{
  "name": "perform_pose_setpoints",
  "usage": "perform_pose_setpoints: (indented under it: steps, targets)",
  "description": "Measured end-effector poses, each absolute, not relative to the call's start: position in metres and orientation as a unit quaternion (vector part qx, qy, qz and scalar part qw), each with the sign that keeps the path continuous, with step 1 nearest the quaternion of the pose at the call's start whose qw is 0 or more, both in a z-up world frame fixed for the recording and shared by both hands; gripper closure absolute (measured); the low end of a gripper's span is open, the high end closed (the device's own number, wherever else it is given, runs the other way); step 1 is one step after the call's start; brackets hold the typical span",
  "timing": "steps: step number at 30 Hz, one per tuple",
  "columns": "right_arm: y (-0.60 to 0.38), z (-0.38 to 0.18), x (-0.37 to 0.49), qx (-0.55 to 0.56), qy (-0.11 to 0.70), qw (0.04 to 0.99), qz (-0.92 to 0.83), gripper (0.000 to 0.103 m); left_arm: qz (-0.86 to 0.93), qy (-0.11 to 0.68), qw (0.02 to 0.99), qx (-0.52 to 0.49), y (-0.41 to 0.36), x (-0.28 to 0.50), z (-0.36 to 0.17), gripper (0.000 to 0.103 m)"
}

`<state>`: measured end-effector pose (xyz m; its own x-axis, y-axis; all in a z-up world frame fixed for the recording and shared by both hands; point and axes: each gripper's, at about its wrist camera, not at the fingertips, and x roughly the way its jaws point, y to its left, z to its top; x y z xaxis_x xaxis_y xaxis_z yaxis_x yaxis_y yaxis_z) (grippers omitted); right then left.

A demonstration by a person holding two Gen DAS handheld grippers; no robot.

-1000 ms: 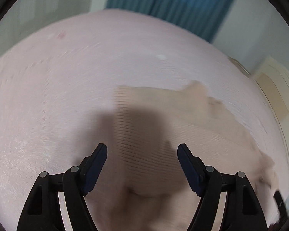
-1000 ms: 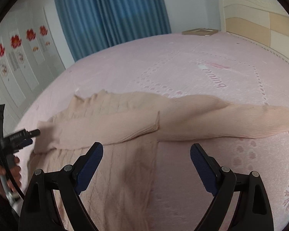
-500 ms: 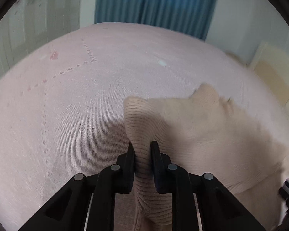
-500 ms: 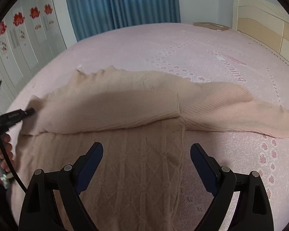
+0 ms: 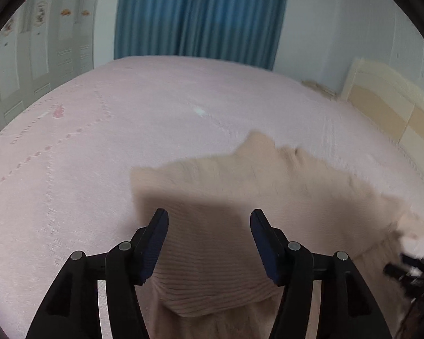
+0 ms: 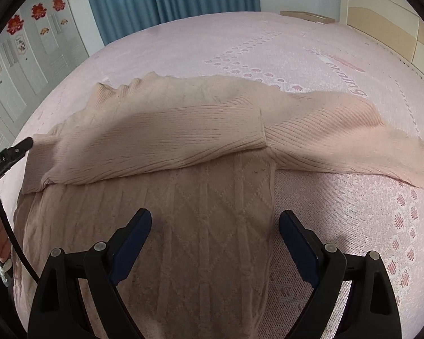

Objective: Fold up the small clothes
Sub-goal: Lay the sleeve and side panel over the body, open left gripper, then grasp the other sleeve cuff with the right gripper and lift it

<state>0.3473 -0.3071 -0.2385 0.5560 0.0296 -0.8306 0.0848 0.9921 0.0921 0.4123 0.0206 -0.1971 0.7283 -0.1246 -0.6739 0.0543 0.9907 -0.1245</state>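
Sleeve laid across the chest, other sleeve not yet folded.

Left wrist view: the left gripper (image 5: 209, 243) angles down over the folded ribbed sleeve (image 5: 212, 268) of the sweater (image 5: 268, 175) on the pink bed (image 5: 99, 141); its jaws are opening, the knit between them but unpinched. Best to lift clear without snagging the fold.
Right wrist view: the right gripper (image 6: 214, 243) tilts steeply over the sweater's cable-knit body (image 6: 212, 212), jaws wide though closing slightly, holding nothing. The outstretched sleeve (image 6: 353, 147) on its right looks like the next target.
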Motion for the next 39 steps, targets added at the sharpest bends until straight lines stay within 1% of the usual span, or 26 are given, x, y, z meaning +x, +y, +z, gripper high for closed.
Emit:
perform_pose_setpoints:
  steps: [1, 2, 3, 4, 6, 7, 8, 11, 14, 15, 17, 19, 23, 27, 29, 31, 36, 38, 39]
  targets:
    - [-0.307, -0.237, 0.347, 0.061, 0.471, 0.880, -0.014, 0.023, -0.041, 0.378, 0.925, -0.028, 0.015, 0.416, -0.205, 0.045]
    - [-0.309, -0.234, 0.345, 0.062, 0.468, 0.881, -0.016, 0.025, -0.037, 0.389, 0.920, -0.016, 0.011, 0.419, -0.210, 0.045]
    - [-0.311, -0.230, 0.343, 0.062, 0.465, 0.883, -0.018, 0.031, -0.035, 0.399, 0.916, -0.009, 0.008, 0.422, -0.214, 0.044]
    - [-0.314, -0.224, 0.341, 0.062, 0.460, 0.886, -0.021, 0.042, -0.030, 0.409, 0.912, -0.002, 0.006, 0.426, -0.218, 0.043]
    - [-0.326, -0.206, 0.334, 0.060, 0.440, 0.895, -0.037, 0.053, -0.034, 0.406, 0.913, 0.005, 0.004, 0.424, -0.217, 0.038]
    - [-0.337, -0.194, 0.329, 0.064, 0.424, 0.902, -0.048, 0.053, -0.037, 0.405, 0.914, 0.007, 0.003, 0.423, -0.217, 0.034]
    - [-0.350, -0.184, 0.322, 0.070, 0.409, 0.908, -0.058, 0.053, -0.038, 0.407, 0.913, 0.014, 0.001, 0.423, -0.218, 0.033]
    - [-0.398, -0.159, 0.301, 0.084, 0.372, 0.920, -0.091, 0.051, -0.031, 0.408, 0.912, 0.031, -0.004, 0.423, -0.219, 0.032]
    - [-0.454, -0.154, 0.283, 0.092, 0.360, 0.918, -0.139, 0.046, -0.032, 0.409, 0.911, 0.029, -0.003, 0.422, -0.219, 0.031]
    - [-0.474, -0.157, 0.278, 0.092, 0.361, 0.915, -0.157, 0.044, -0.033, 0.410, 0.911, 0.027, -0.002, 0.421, -0.218, 0.031]
    - [-0.513, -0.166, 0.271, 0.101, 0.372, 0.902, -0.193, 0.044, -0.034, 0.410, 0.911, 0.025, 0.000, 0.420, -0.218, 0.031]
    - [-0.552, -0.182, 0.264, 0.133, 0.385, 0.889, -0.210, 0.044, -0.033, 0.411, 0.911, 0.028, -0.002, 0.419, -0.217, 0.030]
    - [-0.599, -0.207, 0.264, 0.199, 0.400, 0.870, -0.210, 0.044, -0.028, 0.412, 0.910, 0.039, -0.005, 0.418, -0.219, 0.029]
    - [-0.623, -0.225, 0.282, 0.249, 0.411, 0.854, -0.201, 0.043, -0.034, 0.414, 0.909, 0.028, -0.001, 0.418, -0.219, 0.029]
    - [-0.628, -0.225, 0.291, 0.245, 0.405, 0.857, -0.202, 0.042, -0.034, 0.414, 0.909, 0.029, -0.001, 0.418, -0.220, 0.029]
    - [-0.634, -0.230, 0.303, 0.249, 0.415, 0.851, -0.202, 0.037, -0.032, 0.415, 0.909, 0.035, -0.003, 0.418, -0.220, 0.028]
    - [-0.648, -0.231, 0.318, 0.258, 0.402, 0.852, -0.214, 0.037, -0.030, 0.415, 0.908, 0.038, -0.005, 0.417, -0.220, 0.028]
    - [-0.655, -0.230, 0.321, 0.266, 0.395, 0.850, -0.227, 0.046, -0.029, 0.415, 0.908, 0.039, -0.005, 0.417, -0.220, 0.028]
    - [-0.660, -0.230, 0.316, 0.260, 0.392, 0.850, -0.239, 0.063, -0.029, 0.415, 0.908, 0.040, -0.005, 0.416, -0.220, 0.028]
